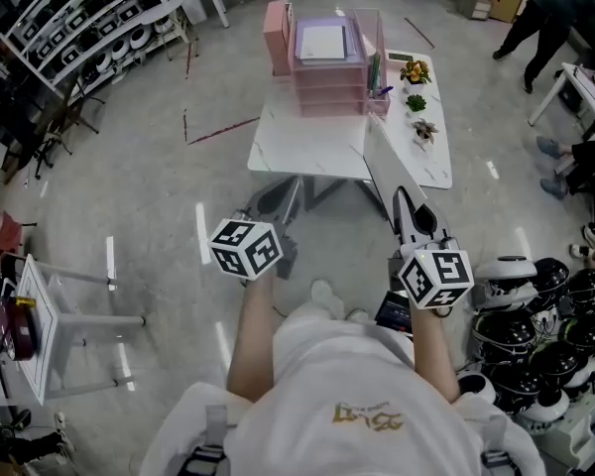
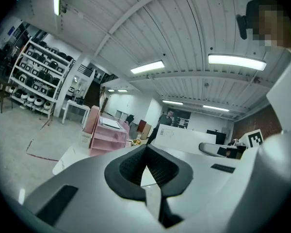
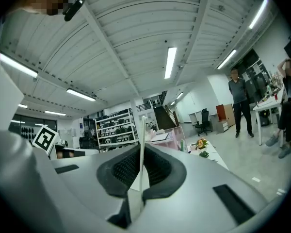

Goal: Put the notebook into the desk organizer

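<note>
Right gripper view: my right gripper (image 3: 142,148) has its jaws clamped on the notebook (image 3: 142,130), which shows edge-on as a thin white line running up from between the pads. Head view: notebook (image 1: 385,167) stands on edge in the air and sticks out ahead of the right gripper, with its far end over the near right part of the tabletop (image 1: 307,142). I can't tell whether it touches the tabletop. The organizer (image 1: 327,67) is pink and stacked in tiers. It sits at the far side of the tabletop, well apart from the notebook, with a white sheet in its top tray. Small plants (image 1: 416,102) line the tabletop's right edge, just beside the organizer. Left gripper view: my left gripper (image 2: 146,152) has its jaws together at the tips with nothing between them. It hangs short of the tabletop, to the left of the notebook (image 2: 184,140), and the organizer (image 2: 109,135) is ahead on the left. Both grippers point about level. One person (image 1: 545,13) stands on the floor beyond the tabletop, far right.
</note>
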